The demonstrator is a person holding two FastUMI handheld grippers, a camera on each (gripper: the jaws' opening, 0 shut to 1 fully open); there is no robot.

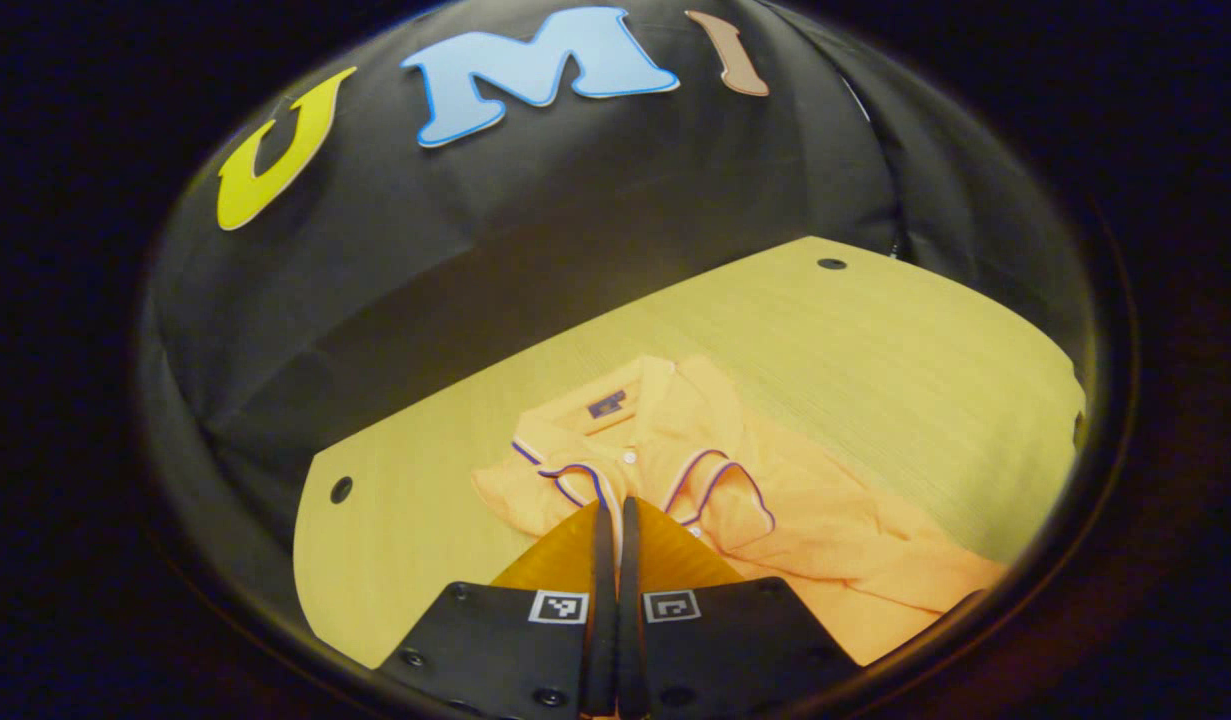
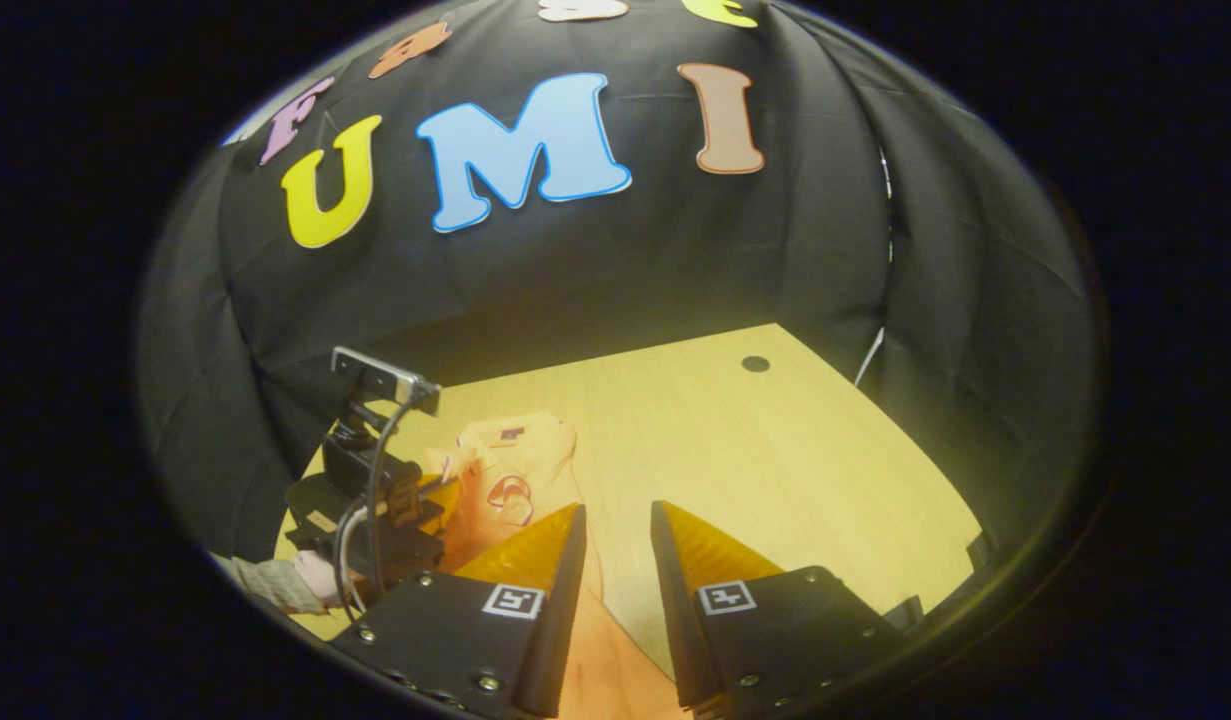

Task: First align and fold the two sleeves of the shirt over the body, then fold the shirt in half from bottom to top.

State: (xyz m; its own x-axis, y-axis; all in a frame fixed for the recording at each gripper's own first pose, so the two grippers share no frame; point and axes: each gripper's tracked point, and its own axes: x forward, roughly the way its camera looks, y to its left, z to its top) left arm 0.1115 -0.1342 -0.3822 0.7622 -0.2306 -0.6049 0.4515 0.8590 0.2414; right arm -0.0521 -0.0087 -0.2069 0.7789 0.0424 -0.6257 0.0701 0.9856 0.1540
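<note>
Left tool [image 1: 615, 510] is hovering narrowed to a slit above the orange polo shirt [image 1: 775, 500]; right tool [image 2: 615, 525] is gaping wide, so sleeve edges need matching first.

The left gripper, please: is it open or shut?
Shut: in the left gripper view the left gripper has its fingers pressed together above the shirt.

Shirt [image 1: 675, 470] on table [image 1: 875, 330]
</note>
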